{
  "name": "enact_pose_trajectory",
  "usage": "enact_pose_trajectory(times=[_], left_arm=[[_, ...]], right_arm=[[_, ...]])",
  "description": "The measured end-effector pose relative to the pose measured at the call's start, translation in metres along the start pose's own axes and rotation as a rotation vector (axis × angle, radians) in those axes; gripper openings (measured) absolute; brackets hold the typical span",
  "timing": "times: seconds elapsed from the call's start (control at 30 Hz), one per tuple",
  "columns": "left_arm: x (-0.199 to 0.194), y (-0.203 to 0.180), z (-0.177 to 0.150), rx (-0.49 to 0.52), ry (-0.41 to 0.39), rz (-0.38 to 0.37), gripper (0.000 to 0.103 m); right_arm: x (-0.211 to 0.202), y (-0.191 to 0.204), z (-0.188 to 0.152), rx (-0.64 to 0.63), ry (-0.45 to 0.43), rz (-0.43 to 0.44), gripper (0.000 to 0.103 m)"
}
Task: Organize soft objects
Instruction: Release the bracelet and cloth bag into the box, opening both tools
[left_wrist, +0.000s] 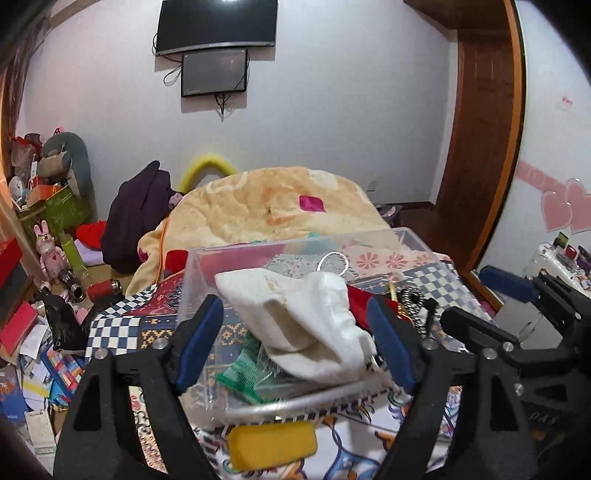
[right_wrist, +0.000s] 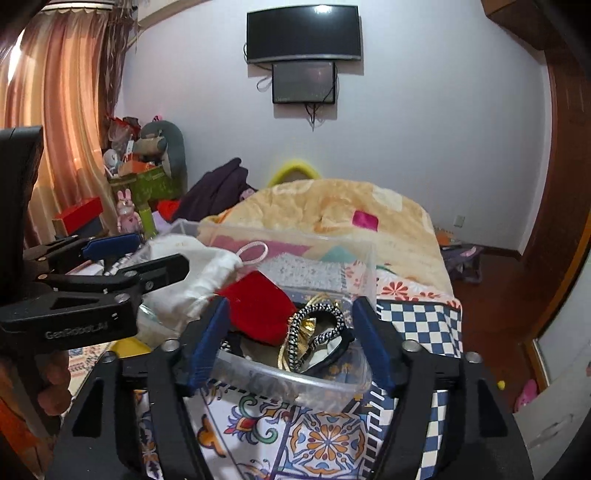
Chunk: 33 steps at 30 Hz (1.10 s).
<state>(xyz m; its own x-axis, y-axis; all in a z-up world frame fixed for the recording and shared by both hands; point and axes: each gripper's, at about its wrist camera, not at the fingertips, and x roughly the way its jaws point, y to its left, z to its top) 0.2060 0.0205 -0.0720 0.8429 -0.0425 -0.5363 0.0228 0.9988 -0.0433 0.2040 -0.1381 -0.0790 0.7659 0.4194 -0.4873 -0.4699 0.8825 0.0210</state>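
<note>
A clear plastic box (left_wrist: 199, 273) stands on the patterned bedspread; its near rim shows in the right wrist view (right_wrist: 295, 380). In it lie a white cloth pouch (left_wrist: 310, 321), a red velvet pouch (right_wrist: 258, 306), a green mesh bag (left_wrist: 240, 373) and black-and-white braided cords (right_wrist: 317, 332). My left gripper (left_wrist: 295, 339) is open, its blue pads either side of the white pouch (right_wrist: 199, 273) without pinching it. My right gripper (right_wrist: 288, 343) is open over the box's near edge, with the red pouch and cords between its fingers.
A yellow sponge (left_wrist: 273, 445) lies on the bedspread just in front of the box. A folded orange blanket (left_wrist: 280, 206) is heaped behind it. Cluttered boxes and toys (left_wrist: 48, 229) crowd the floor on the left. A wooden door (left_wrist: 480, 147) stands at right.
</note>
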Motion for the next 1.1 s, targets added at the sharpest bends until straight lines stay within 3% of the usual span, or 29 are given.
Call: enact_pose_trajectory(times=[0.1, 0.2, 0.4, 0.6, 0.83, 1.07, 1.1], left_arm=[[-0.017, 0.003, -0.001, 0.006, -0.010, -0.002, 0.097], [-0.032, 0.006, -0.006, 0.015, -0.014, -0.004, 0.099], [-0.050, 0.015, -0.031, 0.038, 0.030, 0.007, 0.100], [-0.048, 0.024, -0.071, 0.056, 0.142, 0.001, 0.100], [-0.037, 0.028, -0.120, 0.011, 0.244, -0.049, 0.100], [-0.036, 0.011, -0.138, 0.020, 0.242, -0.074, 0.099], [-0.036, 0.010, -0.140, 0.025, 0.237, -0.072, 0.096]], right_arm=[[-0.013, 0.001, 0.002, 0.002, -0.036, 0.001, 0.080], [-0.023, 0.003, 0.002, 0.007, -0.054, 0.020, 0.083], [-0.037, 0.017, -0.009, -0.006, -0.053, 0.076, 0.084], [-0.030, 0.033, -0.022, -0.040, -0.021, 0.086, 0.084], [-0.016, 0.037, -0.041, -0.025, 0.058, 0.107, 0.084], [-0.013, 0.042, -0.059, -0.032, 0.118, 0.106, 0.084], [-0.012, 0.043, -0.061, -0.032, 0.128, 0.108, 0.084]])
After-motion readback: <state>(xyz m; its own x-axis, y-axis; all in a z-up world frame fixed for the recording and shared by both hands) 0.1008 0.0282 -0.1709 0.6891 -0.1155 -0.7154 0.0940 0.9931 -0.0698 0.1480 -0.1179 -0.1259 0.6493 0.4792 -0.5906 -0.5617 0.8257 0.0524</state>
